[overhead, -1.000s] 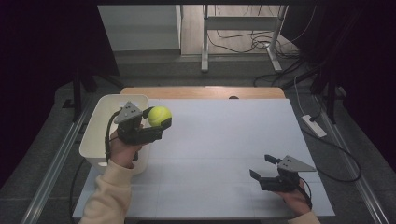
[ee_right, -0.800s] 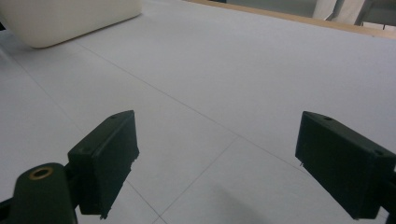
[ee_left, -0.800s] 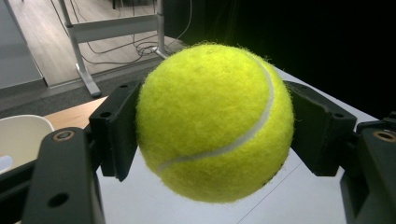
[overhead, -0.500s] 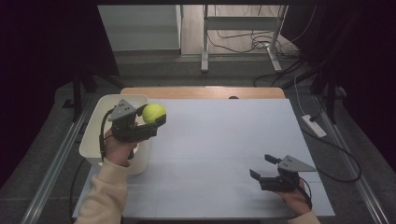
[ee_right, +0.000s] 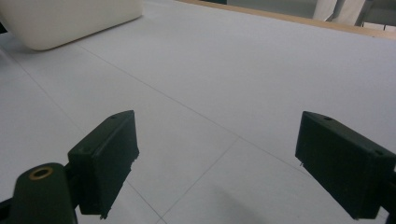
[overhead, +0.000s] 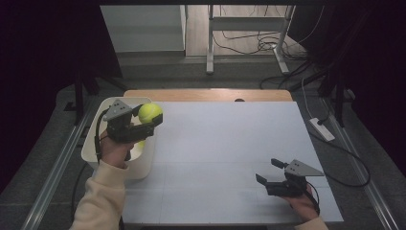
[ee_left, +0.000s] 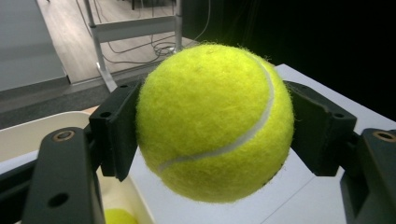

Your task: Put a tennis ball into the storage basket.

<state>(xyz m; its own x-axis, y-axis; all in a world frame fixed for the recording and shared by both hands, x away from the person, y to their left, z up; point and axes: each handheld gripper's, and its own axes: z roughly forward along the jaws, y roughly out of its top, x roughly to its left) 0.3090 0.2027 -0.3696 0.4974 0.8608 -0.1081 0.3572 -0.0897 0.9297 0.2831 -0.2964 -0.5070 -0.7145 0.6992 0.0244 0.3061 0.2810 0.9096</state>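
A yellow-green tennis ball (overhead: 150, 112) (ee_left: 215, 122) is clamped between the black pads of my left gripper (overhead: 148, 120) (ee_left: 215, 126), which is shut on it. The ball hangs above the right rim of a white tub (overhead: 91, 146) at the table's left side. Another yellow ball (ee_left: 117, 216) lies inside that tub, low in the left gripper view. My right gripper (overhead: 268, 172) (ee_right: 217, 168) rests low over the white table near the front right, open, with nothing between its jaws.
The white tabletop (overhead: 230, 143) spreads between the two hands. The tub's side (ee_right: 70, 21) appears far off in the right gripper view. Behind the table stand a metal frame (overhead: 246, 28) and loose cables on the floor.
My left gripper has carried the tennis ball slightly to the left, towards the tub. The right gripper has stayed where it was.
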